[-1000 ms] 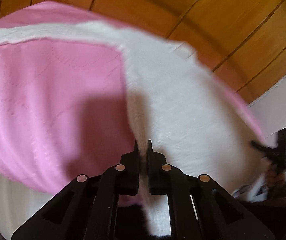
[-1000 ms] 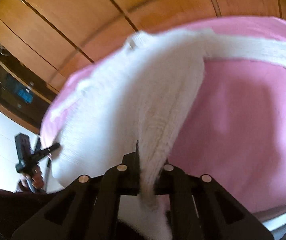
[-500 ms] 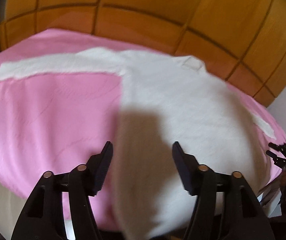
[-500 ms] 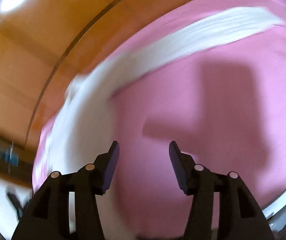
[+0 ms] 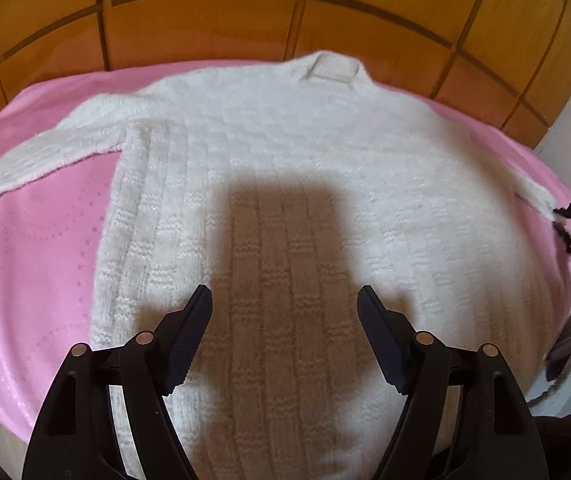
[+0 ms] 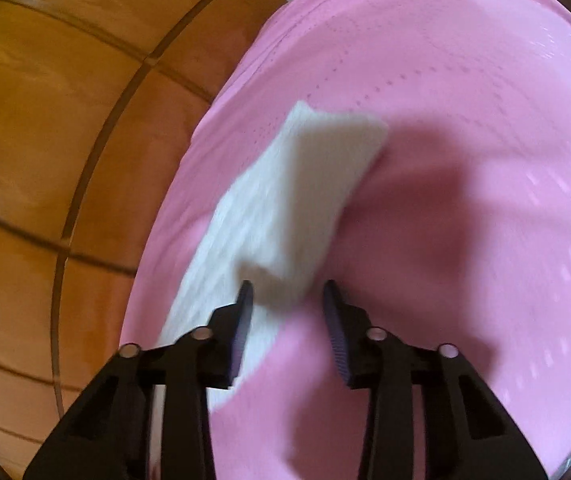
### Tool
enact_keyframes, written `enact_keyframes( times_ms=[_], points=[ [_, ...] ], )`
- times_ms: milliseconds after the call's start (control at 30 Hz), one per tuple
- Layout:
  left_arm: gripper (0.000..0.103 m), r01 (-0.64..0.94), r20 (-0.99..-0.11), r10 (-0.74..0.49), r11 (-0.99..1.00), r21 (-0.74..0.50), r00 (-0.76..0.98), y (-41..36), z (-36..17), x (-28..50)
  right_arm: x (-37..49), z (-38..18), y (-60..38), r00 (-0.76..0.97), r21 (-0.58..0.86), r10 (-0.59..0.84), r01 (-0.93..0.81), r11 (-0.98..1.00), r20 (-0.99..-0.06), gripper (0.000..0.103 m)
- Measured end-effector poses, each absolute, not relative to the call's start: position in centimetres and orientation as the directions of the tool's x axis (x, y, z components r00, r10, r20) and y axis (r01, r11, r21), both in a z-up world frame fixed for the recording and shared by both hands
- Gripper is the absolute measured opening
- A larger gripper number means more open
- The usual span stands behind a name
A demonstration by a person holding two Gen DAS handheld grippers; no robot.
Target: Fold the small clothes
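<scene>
A white knitted sweater [image 5: 285,184] is spread flat on the pink bed cover [image 5: 37,240]. The left tongs [image 5: 283,308], just opened further, are held wide and empty above it. The right tongs [image 6: 287,300], just narrowed, are held apart over its sleeve [image 6: 285,208], pinching nothing.

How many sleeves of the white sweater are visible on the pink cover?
2. One sleeve stretches toward the left edge of the left wrist view; the other sleeve lies before the right gripper.

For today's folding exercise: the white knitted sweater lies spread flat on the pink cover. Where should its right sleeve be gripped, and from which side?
Probably at the cuff end of the sleeve, coming down from above over the pink cover. The sleeve lies flat and straight, away from the sweater body, with its squared end free. The right gripper hangs over it, jaws apart and just closing, pressing nothing yet.
</scene>
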State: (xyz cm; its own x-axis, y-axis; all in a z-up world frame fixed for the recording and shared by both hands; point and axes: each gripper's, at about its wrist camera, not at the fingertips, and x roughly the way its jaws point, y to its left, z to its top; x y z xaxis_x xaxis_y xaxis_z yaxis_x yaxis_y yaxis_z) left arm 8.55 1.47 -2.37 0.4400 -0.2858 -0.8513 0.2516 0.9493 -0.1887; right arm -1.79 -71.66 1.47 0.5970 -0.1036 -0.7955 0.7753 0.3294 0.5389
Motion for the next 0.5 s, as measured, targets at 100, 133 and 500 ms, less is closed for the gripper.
enact_keyframes(
  times_ms=[100, 133, 500],
  points=[
    [0.074, 0.234, -0.862, -0.288, 0.95, -0.205, 0.417, 1.6, -2.9, 8.9, -0.6, 1.4, -73.9, 0.562, 0.498, -0.115, 0.796, 0.344, -0.819, 0.007],
    [0.074, 0.23, -0.863, -0.29, 0.95, -0.209, 0.413, 1.6, -2.9, 9.0, 0.2, 1.9, -74.1, 0.555, 0.488, -0.11, 0.796, 0.358, -0.825, 0.007],
    [0.077, 0.232, -0.84, -0.359, 0.93, -0.285, 0.407, 2.3, -2.6, 9.1, 9.9, 10.1, -60.4, 0.701, 0.499, 0.058, 0.443, 0.745, -0.71, 0.007]
  ],
)
